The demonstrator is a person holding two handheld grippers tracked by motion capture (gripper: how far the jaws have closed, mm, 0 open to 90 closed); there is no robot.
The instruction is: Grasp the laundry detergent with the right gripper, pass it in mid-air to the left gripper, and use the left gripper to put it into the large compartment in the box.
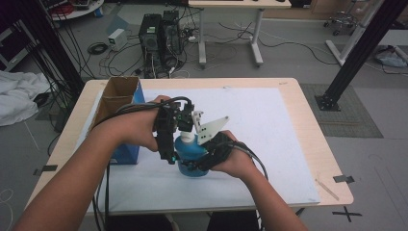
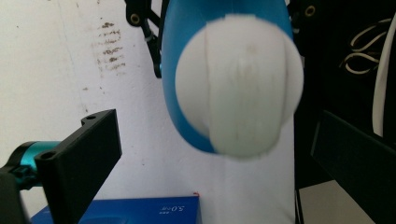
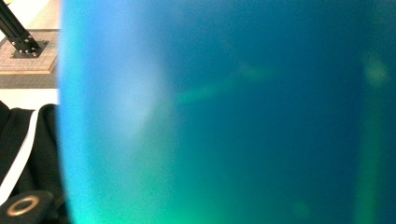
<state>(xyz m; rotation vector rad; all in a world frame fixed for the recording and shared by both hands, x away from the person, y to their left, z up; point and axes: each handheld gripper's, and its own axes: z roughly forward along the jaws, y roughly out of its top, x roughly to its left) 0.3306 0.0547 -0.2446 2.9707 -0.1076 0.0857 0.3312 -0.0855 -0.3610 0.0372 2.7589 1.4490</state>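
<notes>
Blue bottle fills my right gripper's clamped jaws at mid-frame, its long axis upright, white cap dead ahead between my left gripper's wide-open jaws, so left is nearer the cap.

Both forearms reach in, the left gripper with jaws spread, the right gripper clamped shut.
</notes>
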